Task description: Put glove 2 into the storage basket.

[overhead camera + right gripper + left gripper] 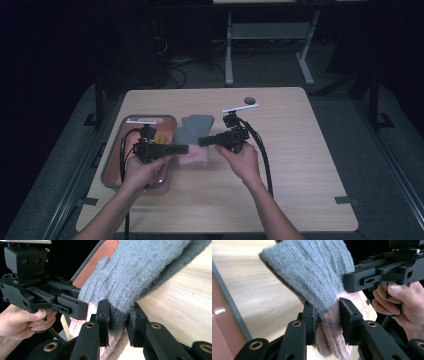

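Note:
A grey knit glove (196, 127) with a pink cuff (196, 158) lies on the wooden table just right of the tray. My two grippers point at each other over the seam between grey and pink. In the left gripper view, the left gripper (327, 315) has both jaws pressed on the knit where the grey (312, 272) meets the pink (332, 340). The right gripper (118, 320) pinches the same band of fabric from the opposite side. Each shows in the high view: the left gripper (183, 148) and the right gripper (202, 141), tips nearly meeting.
A grey-rimmed tray (111, 167) with a reddish floor sits at the table's left, with a small orange item (160, 136) in it. A dark round disc (248, 100) lies near the far edge. Bare wood (300, 150) spreads to the right.

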{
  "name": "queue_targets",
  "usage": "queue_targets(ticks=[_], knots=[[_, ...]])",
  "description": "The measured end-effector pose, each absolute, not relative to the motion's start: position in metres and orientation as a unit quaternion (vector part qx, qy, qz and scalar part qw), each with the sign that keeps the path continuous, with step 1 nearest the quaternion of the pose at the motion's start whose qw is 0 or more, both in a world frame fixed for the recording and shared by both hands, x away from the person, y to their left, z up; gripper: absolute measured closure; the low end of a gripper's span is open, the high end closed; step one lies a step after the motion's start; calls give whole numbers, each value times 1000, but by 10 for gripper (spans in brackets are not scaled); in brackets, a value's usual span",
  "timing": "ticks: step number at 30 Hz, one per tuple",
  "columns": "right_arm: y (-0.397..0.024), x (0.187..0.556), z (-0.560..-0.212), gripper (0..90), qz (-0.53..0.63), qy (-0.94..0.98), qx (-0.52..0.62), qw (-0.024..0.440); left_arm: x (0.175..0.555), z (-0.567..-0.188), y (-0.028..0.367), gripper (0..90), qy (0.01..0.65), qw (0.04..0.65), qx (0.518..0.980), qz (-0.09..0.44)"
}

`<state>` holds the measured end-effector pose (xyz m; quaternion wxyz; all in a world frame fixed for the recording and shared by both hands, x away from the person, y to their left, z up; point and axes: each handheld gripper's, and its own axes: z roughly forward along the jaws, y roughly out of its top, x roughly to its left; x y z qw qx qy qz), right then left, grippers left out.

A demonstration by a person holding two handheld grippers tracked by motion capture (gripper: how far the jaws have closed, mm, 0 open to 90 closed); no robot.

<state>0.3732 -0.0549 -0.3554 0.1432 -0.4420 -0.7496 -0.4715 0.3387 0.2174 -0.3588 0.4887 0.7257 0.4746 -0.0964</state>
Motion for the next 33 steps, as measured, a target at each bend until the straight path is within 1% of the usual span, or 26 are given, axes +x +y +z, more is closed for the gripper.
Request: queue_targets(ticks=[19, 33], knots=[[-27, 384, -351, 735, -477, -752, -426, 157, 338, -350, 248, 685, 489, 491, 716, -83], [12, 389, -350, 733, -476, -761, -405, 173, 330, -347, 286, 686, 503, 492, 707, -71]])
